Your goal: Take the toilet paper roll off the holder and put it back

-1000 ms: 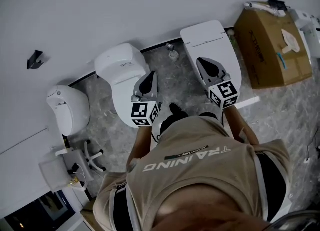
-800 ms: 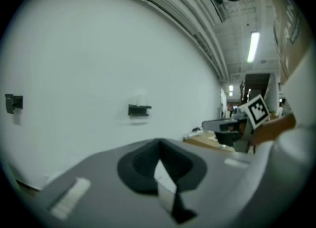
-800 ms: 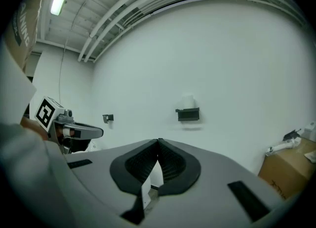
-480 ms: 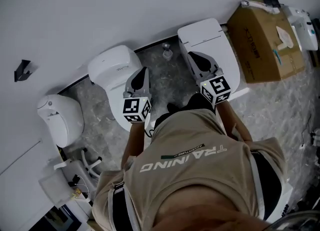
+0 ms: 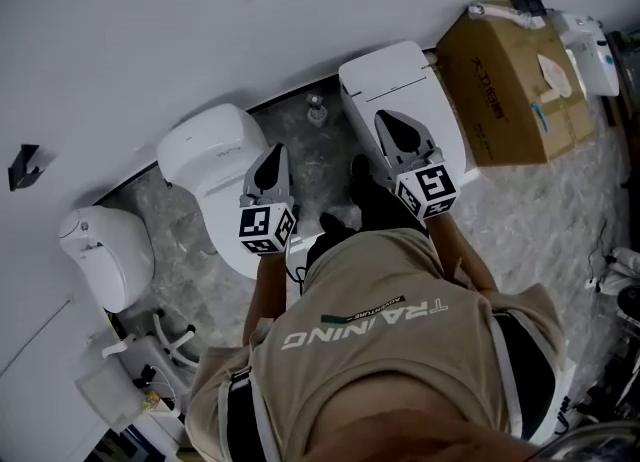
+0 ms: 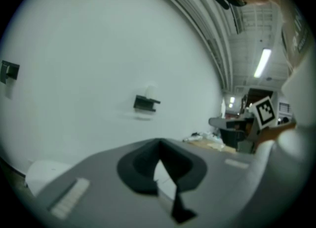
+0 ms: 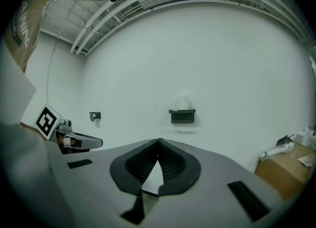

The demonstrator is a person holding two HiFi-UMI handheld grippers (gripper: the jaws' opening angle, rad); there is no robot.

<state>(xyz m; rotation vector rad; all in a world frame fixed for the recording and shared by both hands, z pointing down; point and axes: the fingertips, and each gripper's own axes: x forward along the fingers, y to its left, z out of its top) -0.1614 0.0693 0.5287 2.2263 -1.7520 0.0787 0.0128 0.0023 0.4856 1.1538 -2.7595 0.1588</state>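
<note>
The roll (image 7: 183, 101) shows faintly, pale against the white wall (image 7: 237, 64), sitting on top of the dark holder (image 7: 182, 116). It is well apart from both grippers, beyond and above their tips. The right gripper (image 7: 158, 141) has its jaws closed together, empty. The left gripper (image 6: 159, 142) is likewise closed on nothing.

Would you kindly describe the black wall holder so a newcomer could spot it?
On the white wall behind the toilets, look above the gap between the two larger ones. The holder is a wide black box; the only other black fixture, further left, is much smaller.
</note>
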